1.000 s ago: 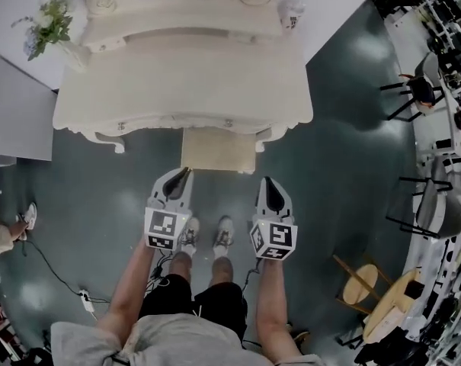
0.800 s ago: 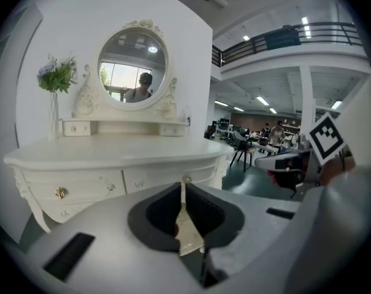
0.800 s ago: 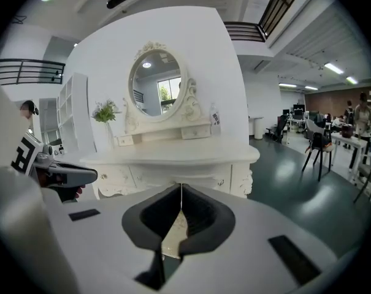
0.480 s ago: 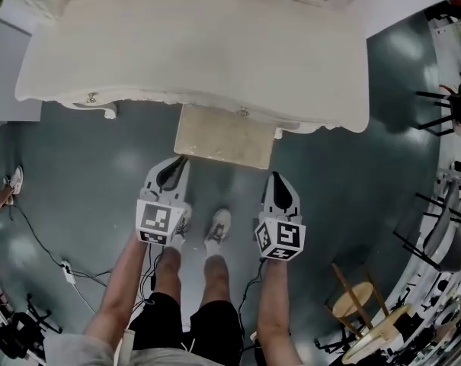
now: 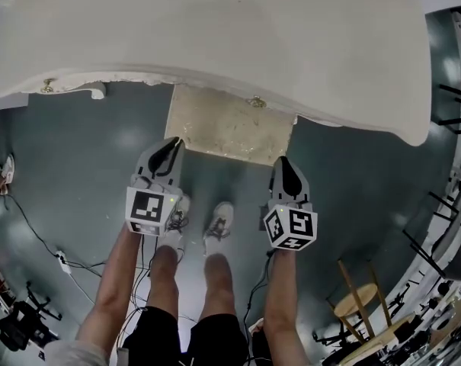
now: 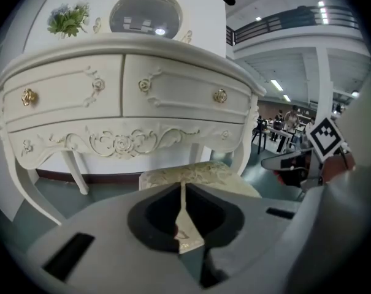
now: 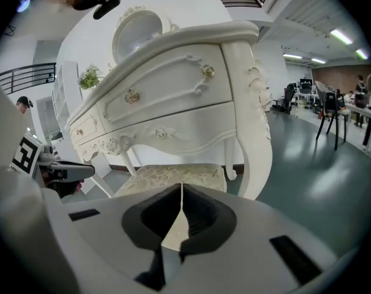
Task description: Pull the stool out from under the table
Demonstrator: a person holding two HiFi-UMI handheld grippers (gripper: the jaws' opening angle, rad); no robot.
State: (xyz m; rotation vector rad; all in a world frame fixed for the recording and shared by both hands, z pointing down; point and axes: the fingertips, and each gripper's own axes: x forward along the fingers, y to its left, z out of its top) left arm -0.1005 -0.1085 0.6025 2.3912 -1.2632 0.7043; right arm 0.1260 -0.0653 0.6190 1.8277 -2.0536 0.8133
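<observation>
A cream stool (image 5: 230, 124) sits partly under the white table's (image 5: 215, 44) front edge, with open grey floor (image 5: 85, 151) on its near side. The left gripper (image 5: 172, 145) and right gripper (image 5: 283, 165) hover at its near corners, perhaps touching, jaws pressed together and empty.

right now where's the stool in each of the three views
Head view: the stool is at upper centre, its cushion sticking out from under the front edge of the table.
Left gripper view: low centre, slightly right, below the table's carved front.
Right gripper view: low centre, between the table legs.
Shared landmark: the white table's curved front edge, directly above the stool in every view.
</observation>
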